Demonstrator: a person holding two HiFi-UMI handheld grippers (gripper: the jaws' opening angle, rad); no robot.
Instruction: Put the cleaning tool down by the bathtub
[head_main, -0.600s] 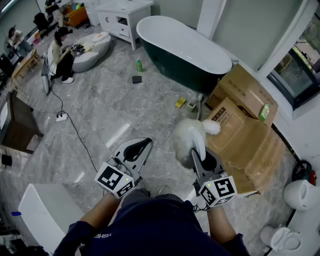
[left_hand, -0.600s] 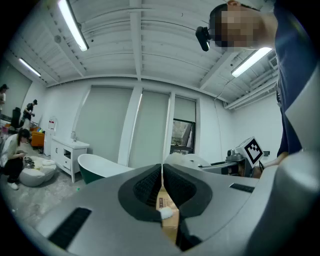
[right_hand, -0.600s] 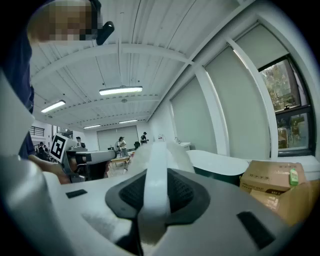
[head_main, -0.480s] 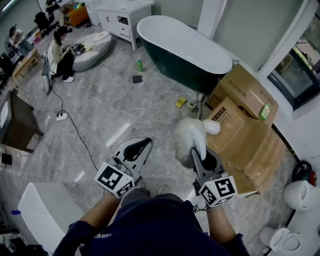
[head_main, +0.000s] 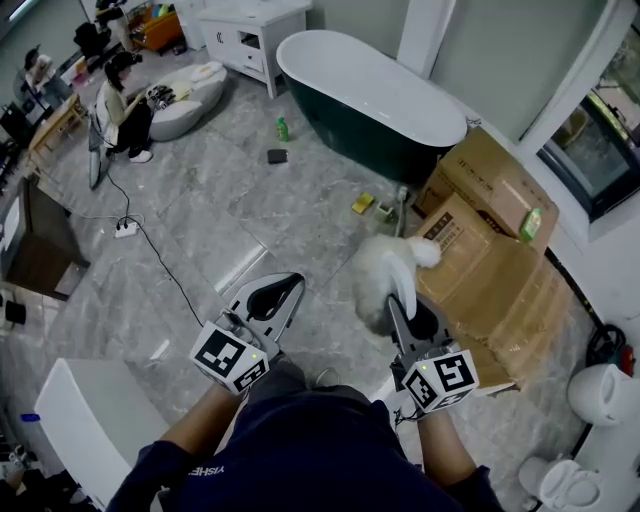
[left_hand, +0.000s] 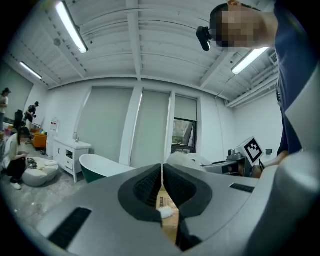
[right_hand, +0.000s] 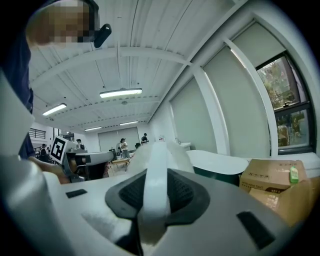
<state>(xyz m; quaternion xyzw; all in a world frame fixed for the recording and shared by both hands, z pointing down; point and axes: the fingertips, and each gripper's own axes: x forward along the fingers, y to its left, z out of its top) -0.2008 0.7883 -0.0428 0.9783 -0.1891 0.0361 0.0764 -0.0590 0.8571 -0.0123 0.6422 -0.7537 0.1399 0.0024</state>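
Observation:
The cleaning tool is a white fluffy duster (head_main: 372, 278) on a flat white handle (right_hand: 155, 170). My right gripper (head_main: 403, 303) is shut on that handle and holds the tool in the air, about level, over the grey floor. The fluffy head sticks out ahead of the jaws, beside the cardboard boxes. The dark green bathtub (head_main: 372, 102) with its white inside stands further ahead, apart from the tool; it also shows in the right gripper view as a bathtub (right_hand: 220, 162). My left gripper (head_main: 283, 288) hovers to the left, its jaws shut with nothing held (left_hand: 162, 170).
Large cardboard boxes (head_main: 492, 235) lie right of the tool. A green bottle (head_main: 282, 129), a dark pad (head_main: 277, 156) and a yellow item (head_main: 361, 204) lie on the floor by the tub. A white cabinet (head_main: 250, 35), a seated person (head_main: 120, 110) and a power strip (head_main: 125, 230) are to the left.

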